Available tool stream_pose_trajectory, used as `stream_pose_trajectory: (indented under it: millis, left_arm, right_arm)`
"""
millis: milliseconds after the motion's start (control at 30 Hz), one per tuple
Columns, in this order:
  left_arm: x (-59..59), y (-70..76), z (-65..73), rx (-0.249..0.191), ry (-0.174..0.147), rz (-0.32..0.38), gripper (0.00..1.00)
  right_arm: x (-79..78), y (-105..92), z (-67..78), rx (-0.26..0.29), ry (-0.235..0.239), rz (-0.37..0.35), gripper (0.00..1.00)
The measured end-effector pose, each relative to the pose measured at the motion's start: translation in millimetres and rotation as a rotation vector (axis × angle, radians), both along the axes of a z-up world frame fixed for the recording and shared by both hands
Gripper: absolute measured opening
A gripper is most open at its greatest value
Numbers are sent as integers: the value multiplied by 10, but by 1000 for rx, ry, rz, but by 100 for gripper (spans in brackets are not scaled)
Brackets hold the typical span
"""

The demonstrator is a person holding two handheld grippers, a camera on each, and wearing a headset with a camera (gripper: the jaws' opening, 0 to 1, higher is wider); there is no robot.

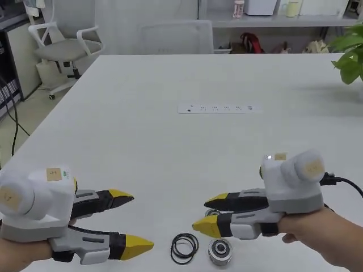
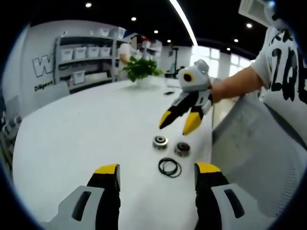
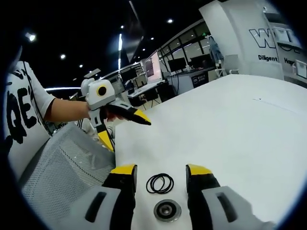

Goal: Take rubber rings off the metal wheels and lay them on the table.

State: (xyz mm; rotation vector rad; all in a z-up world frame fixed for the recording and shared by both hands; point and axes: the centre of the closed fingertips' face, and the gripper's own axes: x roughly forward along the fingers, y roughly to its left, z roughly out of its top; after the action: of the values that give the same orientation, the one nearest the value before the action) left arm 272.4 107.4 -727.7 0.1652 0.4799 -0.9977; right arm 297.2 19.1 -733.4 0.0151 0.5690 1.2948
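My left gripper point(image 1: 138, 221) and right gripper point(image 1: 204, 212) both hover with jaws spread wide and empty, while the loose black rubber rings point(image 1: 184, 247) lie on the white table point(image 1: 170, 141) between them, one metal wheel point(image 1: 220, 251) just beside at their 3 o'clock, a second wheel point(image 2: 160, 142) near 1 o'clock.

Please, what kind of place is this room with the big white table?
Probably an office or a lab workroom: a large white table with a power strip, a swivel chair beside it, and shelves holding storage boxes along the wall.
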Motion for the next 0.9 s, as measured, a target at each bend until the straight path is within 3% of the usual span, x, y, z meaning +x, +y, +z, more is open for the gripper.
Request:
stream_pose_trajectory:
  millis: [267, 600, 900]
  left_arm:
    - [-31, -25, 16, -2, -4, -3, 64]
    - [-65, -57, 43, 2, -18, -4, 66]
    - [-116, -60, 78, 3, -25, -7, 68]
  right_arm:
    - [71, -229, 101, -9, -71, -42, 49]
    - [-12, -502, 49, -70, -142, -50, 59]
    - [-76, -667, 7, -102, -177, -67, 67]
